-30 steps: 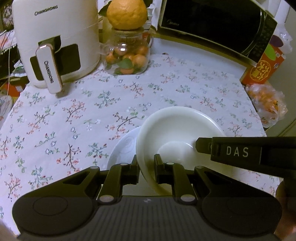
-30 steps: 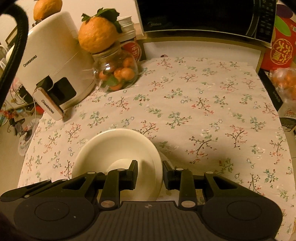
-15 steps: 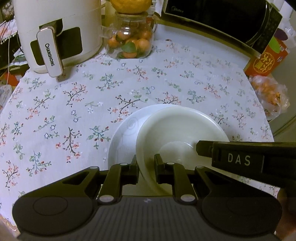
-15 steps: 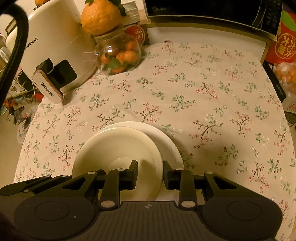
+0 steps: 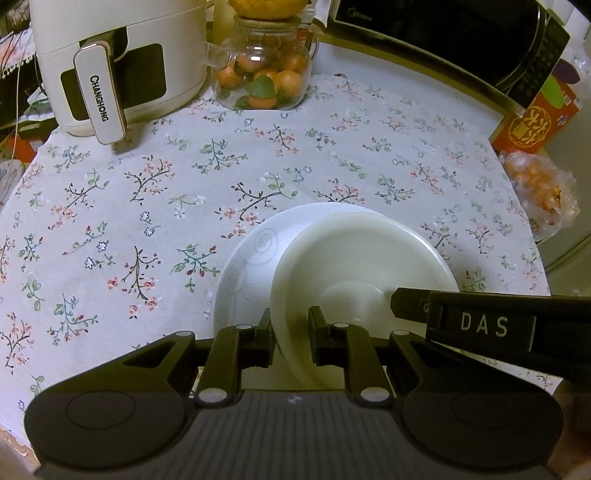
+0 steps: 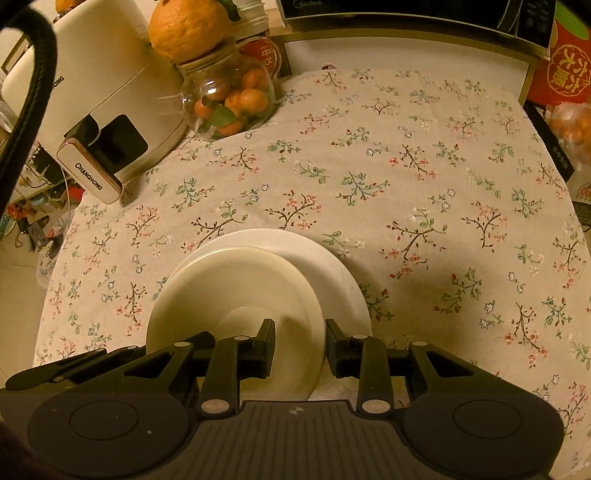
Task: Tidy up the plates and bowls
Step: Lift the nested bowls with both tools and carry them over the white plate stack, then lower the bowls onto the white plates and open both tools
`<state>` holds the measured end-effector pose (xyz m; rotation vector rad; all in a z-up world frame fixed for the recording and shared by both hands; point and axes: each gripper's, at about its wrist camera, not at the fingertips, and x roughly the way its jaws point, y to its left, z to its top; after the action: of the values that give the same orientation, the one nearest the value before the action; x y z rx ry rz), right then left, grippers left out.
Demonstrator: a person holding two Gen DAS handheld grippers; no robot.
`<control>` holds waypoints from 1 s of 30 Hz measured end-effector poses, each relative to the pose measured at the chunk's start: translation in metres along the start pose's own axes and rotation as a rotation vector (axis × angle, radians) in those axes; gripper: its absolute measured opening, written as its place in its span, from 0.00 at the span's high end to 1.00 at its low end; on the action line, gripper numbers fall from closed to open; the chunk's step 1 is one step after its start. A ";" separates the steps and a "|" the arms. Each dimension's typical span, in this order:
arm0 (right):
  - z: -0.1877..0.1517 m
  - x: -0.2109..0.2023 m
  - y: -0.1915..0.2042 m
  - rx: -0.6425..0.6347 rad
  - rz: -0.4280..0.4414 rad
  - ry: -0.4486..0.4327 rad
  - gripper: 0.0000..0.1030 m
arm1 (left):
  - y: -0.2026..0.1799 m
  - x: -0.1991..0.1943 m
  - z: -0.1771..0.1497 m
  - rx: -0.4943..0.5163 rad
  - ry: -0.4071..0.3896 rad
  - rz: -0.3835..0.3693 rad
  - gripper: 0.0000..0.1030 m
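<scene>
A cream bowl (image 5: pixel 365 258) hangs just above a white plate (image 5: pixel 251 254) with a faint swirl pattern, which lies on the floral tablecloth. My left gripper (image 5: pixel 291 334) is shut on the bowl's left rim. My right gripper (image 6: pixel 300 341) is shut on the bowl's (image 6: pixel 236 288) right rim, and its arm marked DAS (image 5: pixel 480 325) shows in the left wrist view. The plate (image 6: pixel 332 266) shows behind and right of the bowl in the right wrist view.
A white air fryer (image 5: pixel 110 55) stands at the back left, with a glass jar of small oranges (image 5: pixel 264 77) beside it. A black microwave (image 5: pixel 443 33) is at the back. A red box (image 5: pixel 535 114) and a bag of oranges (image 5: pixel 539 192) sit at the right edge.
Both grippers have drawn back and lifted with the bowl held between them. More of the plate under the bowl has come into view.
</scene>
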<state>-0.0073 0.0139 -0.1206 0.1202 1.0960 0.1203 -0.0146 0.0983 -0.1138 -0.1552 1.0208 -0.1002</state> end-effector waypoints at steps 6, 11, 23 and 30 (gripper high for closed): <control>0.000 0.000 0.000 -0.001 0.000 0.002 0.72 | -0.002 -0.001 -0.001 0.005 0.004 -0.004 0.80; 0.000 -0.001 0.001 -0.011 -0.010 -0.007 0.71 | -0.001 -0.001 -0.001 0.002 0.003 0.000 0.77; -0.008 -0.035 -0.002 -0.045 0.002 -0.118 0.62 | 0.005 -0.034 -0.007 0.032 -0.081 0.055 0.55; -0.044 -0.076 -0.002 -0.037 0.018 -0.203 0.48 | 0.004 -0.096 -0.028 0.092 -0.238 0.151 0.25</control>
<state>-0.0812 0.0016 -0.0739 0.1060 0.8903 0.1413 -0.0883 0.1149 -0.0481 -0.0054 0.7859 0.0094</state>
